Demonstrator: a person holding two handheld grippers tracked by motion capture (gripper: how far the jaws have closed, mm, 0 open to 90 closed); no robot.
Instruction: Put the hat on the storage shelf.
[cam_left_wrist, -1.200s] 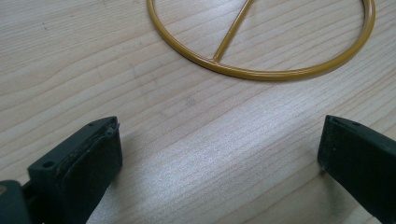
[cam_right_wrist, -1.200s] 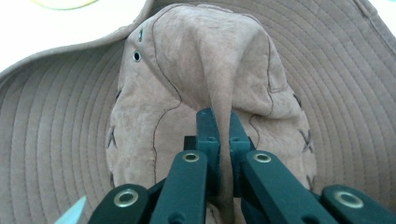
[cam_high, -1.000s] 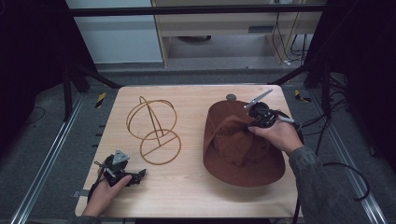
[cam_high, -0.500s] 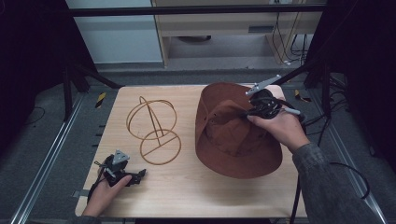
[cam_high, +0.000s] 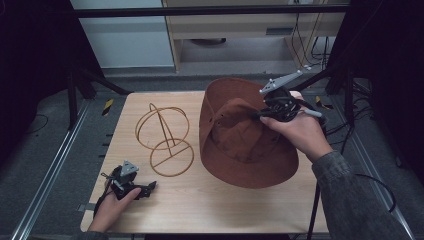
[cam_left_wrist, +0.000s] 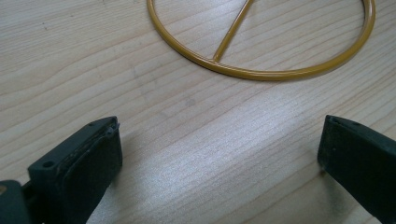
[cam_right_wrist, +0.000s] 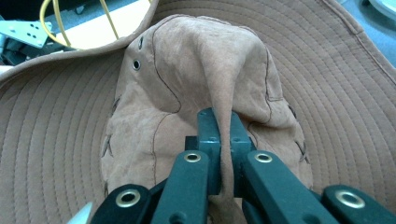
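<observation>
The gold wire stand (cam_high: 165, 137) served as landmark, sitting on the pale wood table (cam_high: 200, 210).

Near-left of the stand, close to the table's front edge, the left gripper (cam_high: 145, 189) lay low on the wood w/ jaws spread wide and nothing between them; in the left gripper view its black pads (cam_left_wrist: 95, 161) flanked bare woodgrain, the stand's base ring (cam_left_wrist: 261, 72) just ahead.

Right of the stand, the brown hat (cam_high: 245, 135) was tilted up, far brim raised, near brim apparently resting on the table. The right gripper (cam_high: 267, 114) was clenched on a fold of the crown (cam_right_wrist: 224, 84); the right gripper view showed the cloth pinched tight between the jaws.

Likely step: carry the hat over to the stand. To do it well: keep the pinch firm, since the grip was on cloth only, lift till the brim clears the tabletop, travel toward the stand w/o dragging, then centre the crown's opening over the stand's upper loops before lowering. Slip risk seemed real if swung fast.

Materials: hat looked like soft suede-like fabric, floppy, wide brim w/ concentric stitch rows, metal eyelets in the crown. Stand: thin, rigid, glossy wire, round loops over a flat ring. Table: smooth, light-grained board.
</observation>
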